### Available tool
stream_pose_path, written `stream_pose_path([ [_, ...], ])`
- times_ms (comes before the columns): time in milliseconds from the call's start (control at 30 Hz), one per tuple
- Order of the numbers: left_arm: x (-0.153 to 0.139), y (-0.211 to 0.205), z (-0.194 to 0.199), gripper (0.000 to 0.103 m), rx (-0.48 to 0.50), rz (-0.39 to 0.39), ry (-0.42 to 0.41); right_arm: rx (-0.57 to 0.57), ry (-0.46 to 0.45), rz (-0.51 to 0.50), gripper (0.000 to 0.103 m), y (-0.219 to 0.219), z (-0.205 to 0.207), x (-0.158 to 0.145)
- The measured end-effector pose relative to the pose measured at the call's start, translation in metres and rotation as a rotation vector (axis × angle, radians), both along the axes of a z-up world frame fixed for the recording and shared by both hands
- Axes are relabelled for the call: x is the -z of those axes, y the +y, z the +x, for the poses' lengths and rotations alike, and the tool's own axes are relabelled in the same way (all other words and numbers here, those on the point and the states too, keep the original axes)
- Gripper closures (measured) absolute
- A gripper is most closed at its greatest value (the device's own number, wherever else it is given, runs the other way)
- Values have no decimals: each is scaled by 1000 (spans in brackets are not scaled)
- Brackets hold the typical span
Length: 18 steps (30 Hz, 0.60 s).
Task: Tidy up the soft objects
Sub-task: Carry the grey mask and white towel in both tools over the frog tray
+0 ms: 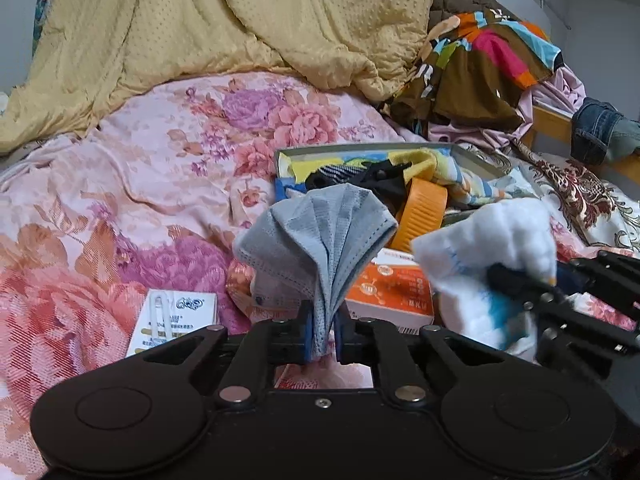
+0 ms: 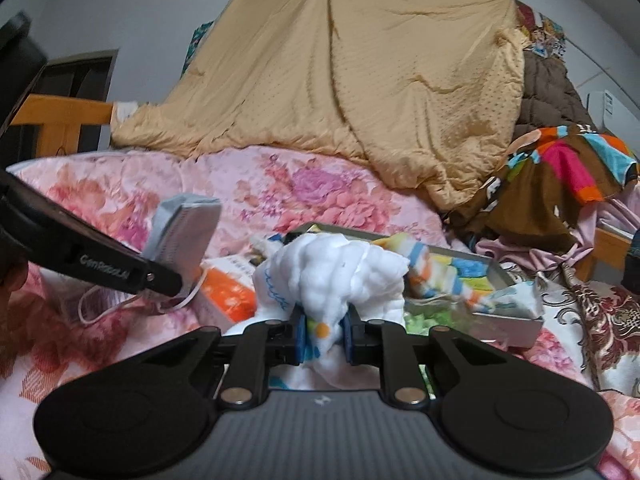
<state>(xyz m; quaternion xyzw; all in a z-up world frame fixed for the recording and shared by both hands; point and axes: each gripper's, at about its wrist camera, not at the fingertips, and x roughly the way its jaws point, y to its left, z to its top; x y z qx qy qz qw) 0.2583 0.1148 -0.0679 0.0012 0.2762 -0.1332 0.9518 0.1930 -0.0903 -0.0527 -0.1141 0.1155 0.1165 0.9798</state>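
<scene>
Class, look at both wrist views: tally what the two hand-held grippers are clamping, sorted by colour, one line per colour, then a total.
Grey-blue: 1, the face mask pinched in the left hand-held gripper
White: 1, the cotton wad pinched in the right hand-held gripper
Total: 2 things held, one per gripper
</scene>
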Motion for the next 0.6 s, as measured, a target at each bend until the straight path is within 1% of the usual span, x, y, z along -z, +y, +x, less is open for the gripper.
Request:
stream_pose_path([
  [200, -10, -2, -6, 93, -33, -17, -43, 6, -23, 36, 83, -23, -3, -6],
  [333, -13, -9, -9, 93, -34, -14, -29, 39, -41, 74, 83, -41, 1, -11],
  [400, -16, -14, -11, 92, -34, -27, -23, 59, -56, 89, 83, -49, 4, -13],
  [500, -25, -24, -15, 93, -21, -44, -45, 75, -77, 113, 83, -60, 8, -18],
  [567, -33, -31, -15, 92, -17, -78, -58, 85, -83, 132, 83, -66, 11, -22],
  [600, -37, -36, -14, 92, -14, -92, -60, 91, -81, 158, 83, -70, 16, -26],
])
